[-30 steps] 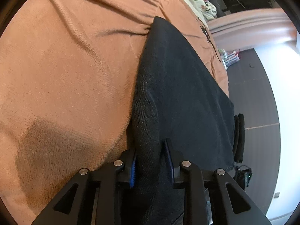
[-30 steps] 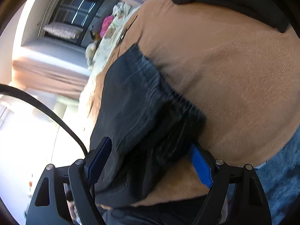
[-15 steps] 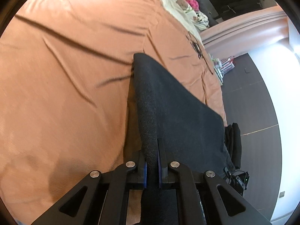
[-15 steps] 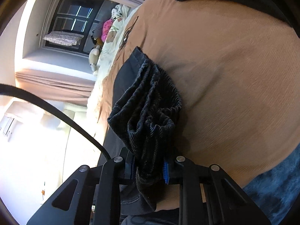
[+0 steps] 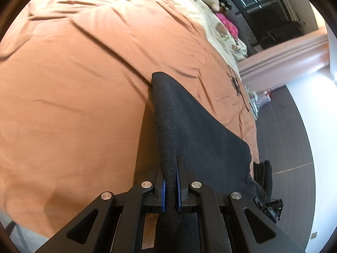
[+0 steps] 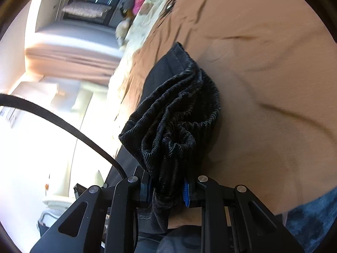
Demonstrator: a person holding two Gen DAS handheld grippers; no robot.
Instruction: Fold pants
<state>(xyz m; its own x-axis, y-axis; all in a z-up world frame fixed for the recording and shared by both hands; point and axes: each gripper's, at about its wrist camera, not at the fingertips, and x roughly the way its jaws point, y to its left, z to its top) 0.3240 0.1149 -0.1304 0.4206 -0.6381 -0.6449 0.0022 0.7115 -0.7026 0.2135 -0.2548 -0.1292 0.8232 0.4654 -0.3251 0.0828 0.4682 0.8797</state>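
Dark pants (image 5: 195,126) stretch across an orange bedspread (image 5: 73,94), lifted off it along one edge. In the left wrist view my left gripper (image 5: 170,181) is shut on a thin fold of the pants' edge, the blue pads pressed flat on the cloth. In the right wrist view my right gripper (image 6: 167,187) is shut on the bunched, ribbed waistband (image 6: 179,113) of the pants, which crumples in thick folds just ahead of the fingers. The far end of the pants rests on the bedspread (image 6: 273,84).
Stuffed toys and a pink cloth (image 5: 228,24) lie at the head of the bed. Dark floor (image 5: 282,126) runs along the bed's right side. A black cable (image 6: 63,124) crosses the right wrist view. Blue fabric (image 6: 311,217) shows at the lower right there.
Both grippers closed on the pants, the right one from wide open. Both then lifted their ends off the bedspread and moved across the bed; the waistband bunched up.
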